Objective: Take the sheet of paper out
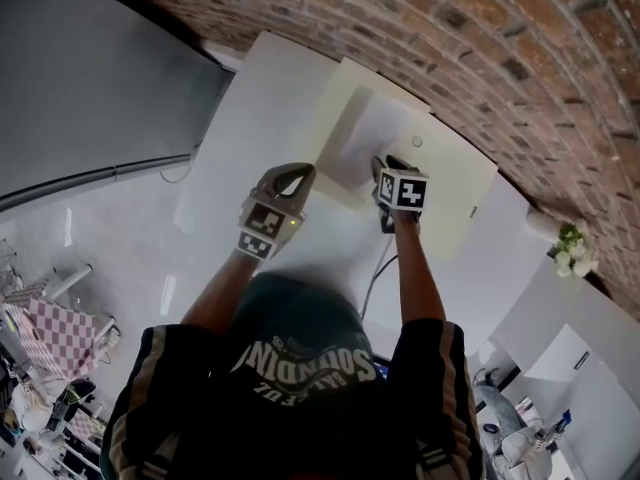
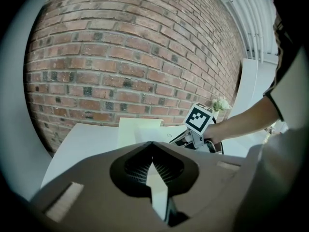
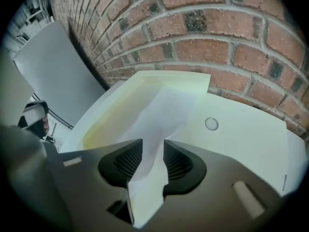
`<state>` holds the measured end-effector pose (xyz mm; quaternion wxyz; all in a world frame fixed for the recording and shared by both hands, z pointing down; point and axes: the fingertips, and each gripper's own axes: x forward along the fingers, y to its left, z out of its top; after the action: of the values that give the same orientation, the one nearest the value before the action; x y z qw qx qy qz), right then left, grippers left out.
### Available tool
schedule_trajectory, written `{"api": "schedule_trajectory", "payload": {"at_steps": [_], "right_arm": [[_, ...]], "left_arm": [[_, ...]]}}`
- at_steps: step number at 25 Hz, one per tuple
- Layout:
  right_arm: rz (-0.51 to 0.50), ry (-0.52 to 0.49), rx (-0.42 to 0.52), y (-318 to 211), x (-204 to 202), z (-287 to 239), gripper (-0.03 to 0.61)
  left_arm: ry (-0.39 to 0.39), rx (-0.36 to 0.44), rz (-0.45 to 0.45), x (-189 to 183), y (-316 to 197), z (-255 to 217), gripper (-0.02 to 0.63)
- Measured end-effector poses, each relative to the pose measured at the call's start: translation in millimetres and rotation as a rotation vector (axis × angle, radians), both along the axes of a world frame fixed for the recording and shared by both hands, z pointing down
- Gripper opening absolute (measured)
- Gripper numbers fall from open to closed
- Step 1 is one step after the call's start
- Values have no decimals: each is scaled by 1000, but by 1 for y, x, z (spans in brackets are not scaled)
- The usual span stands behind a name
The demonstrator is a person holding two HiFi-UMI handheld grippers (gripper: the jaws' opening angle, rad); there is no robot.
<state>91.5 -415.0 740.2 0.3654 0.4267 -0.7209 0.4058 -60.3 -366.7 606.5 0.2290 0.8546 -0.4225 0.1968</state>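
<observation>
A pale yellow folder (image 1: 455,203) with a round snap (image 1: 417,141) lies open on the white table (image 1: 250,118) by the brick wall. A white sheet of paper (image 1: 362,136) rests on its left half, one corner toward me. My right gripper (image 1: 383,165) points steeply down at the sheet's near corner. In the right gripper view its jaws stand open (image 3: 153,146), with the sheet (image 3: 164,112) showing in the gap below them and no pad pressing on it. My left gripper (image 1: 300,171) hovers to the left of the folder, its fingertips touching and nothing held (image 2: 152,144).
The brick wall (image 1: 480,28) runs close behind the folder. A grey panel (image 1: 90,78) stands at the left. Small white flowers (image 1: 572,248) sit at the table's right end. A cable (image 1: 376,273) hangs below the right hand. A checked cloth (image 1: 50,333) lies lower left.
</observation>
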Motion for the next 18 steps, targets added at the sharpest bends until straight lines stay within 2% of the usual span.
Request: {"api": "schedule_trajectory", "payload": {"at_steps": [6,12,18], "right_arm": [[-20,18,-74,-2,-2,19,137],[-14,43,-113,-5,0,31,104],[16,80,-113,-8,10,35,12]], "left_arm": [[-9,-9,-19,-10,4,3,11],[-6,-16,-37,-14,6,5,11],[-4,-14,-43,-16,9,5,11]]}}
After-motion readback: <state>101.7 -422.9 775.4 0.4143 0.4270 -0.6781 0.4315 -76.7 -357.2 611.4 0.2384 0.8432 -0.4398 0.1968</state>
